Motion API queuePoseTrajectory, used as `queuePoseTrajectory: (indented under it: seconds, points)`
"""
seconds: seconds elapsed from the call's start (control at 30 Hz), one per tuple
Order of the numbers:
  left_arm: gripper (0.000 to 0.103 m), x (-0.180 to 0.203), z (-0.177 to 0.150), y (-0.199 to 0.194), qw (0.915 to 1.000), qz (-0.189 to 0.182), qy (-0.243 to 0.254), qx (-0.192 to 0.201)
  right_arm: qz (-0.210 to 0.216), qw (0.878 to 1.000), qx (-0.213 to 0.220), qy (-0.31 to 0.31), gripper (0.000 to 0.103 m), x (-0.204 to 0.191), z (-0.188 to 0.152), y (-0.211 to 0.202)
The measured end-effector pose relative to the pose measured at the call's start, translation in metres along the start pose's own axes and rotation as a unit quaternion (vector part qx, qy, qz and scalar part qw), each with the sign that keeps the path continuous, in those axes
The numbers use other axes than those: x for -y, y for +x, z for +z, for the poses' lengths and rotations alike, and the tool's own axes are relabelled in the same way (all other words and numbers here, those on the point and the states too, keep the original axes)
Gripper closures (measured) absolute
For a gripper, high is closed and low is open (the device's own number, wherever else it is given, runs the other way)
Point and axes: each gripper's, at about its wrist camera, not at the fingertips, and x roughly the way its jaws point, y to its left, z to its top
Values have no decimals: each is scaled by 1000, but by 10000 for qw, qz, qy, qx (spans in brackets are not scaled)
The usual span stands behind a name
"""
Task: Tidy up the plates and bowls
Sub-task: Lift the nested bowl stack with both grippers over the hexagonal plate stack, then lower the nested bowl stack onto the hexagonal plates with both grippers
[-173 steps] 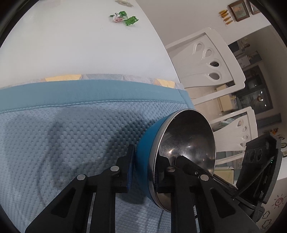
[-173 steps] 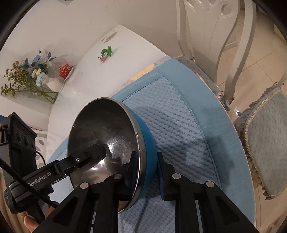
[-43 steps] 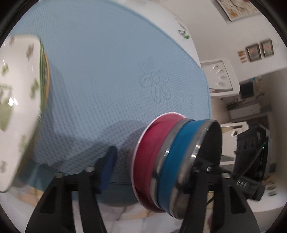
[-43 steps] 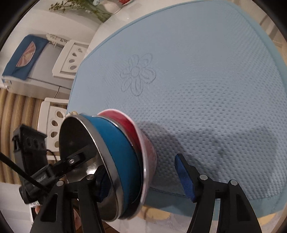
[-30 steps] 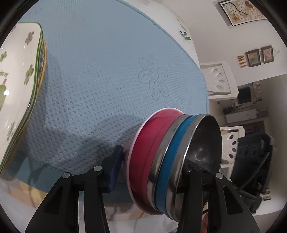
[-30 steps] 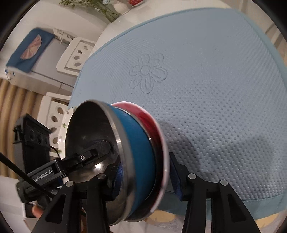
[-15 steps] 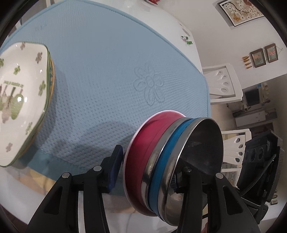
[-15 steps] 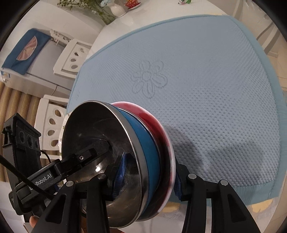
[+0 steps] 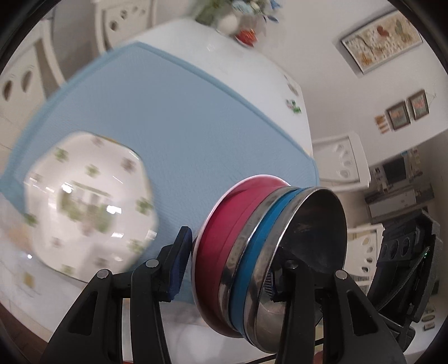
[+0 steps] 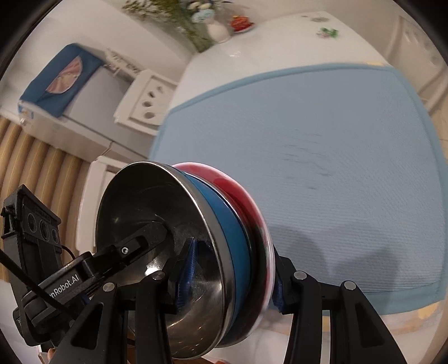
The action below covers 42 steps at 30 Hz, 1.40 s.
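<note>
A blue steel bowl (image 9: 253, 252) sits nested in a red bowl (image 9: 221, 224). Both grippers clamp this stack from opposite sides and hold it in the air above the near table edge. My left gripper (image 9: 228, 263) is shut across the stack, one finger inside the steel bowl, one on the red bowl's outside. My right gripper (image 10: 231, 268) is shut on it the same way; there the blue bowl (image 10: 229, 221) and red bowl (image 10: 249, 196) show. A stack of white clover-pattern plates (image 9: 86, 201) lies on the blue mat (image 9: 179, 117) at the left.
The blue mat (image 10: 322, 173) covers a white table. A flower vase (image 10: 215, 28), a red dish (image 10: 239, 23) and green candies (image 10: 326, 32) sit at the far end. White chairs (image 9: 344, 159) stand around the table.
Both grippers have lifted the nested bowls up and back from the mat, and the view now takes in the whole table. The plates have slid toward the middle of the left view.
</note>
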Motion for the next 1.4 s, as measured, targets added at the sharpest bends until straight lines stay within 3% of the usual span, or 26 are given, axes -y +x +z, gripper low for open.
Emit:
queuePoseTrajectory:
  seconds: [0.17, 0.4, 0.6, 0.93, 1.13, 1.4]
  points:
    - [62, -42, 20, -36, 9995, 51, -126, 283, 99, 9998, -40, -191, 58, -56, 3, 27]
    - [62, -104, 32, -43, 9992, 100, -330, 211, -122, 9988, -331, -348, 58, -108, 1, 82]
    - [62, -142, 43, -20, 9991, 0, -392, -181, -445, 9973, -554, -164, 58, -114, 0, 121]
    - [62, -169, 55, 16, 9962, -119, -322, -797, -856, 9922, -844, 315, 58, -103, 0, 160]
    - [62, -169, 58, 18, 9959, -64, -135, -889, -929, 9907, -904, 406, 58, -107, 2, 170]
    - [62, -185, 63, 15, 9956, -234, -305, -858, -829, 9903, -1025, 438, 58, -110, 3, 176]
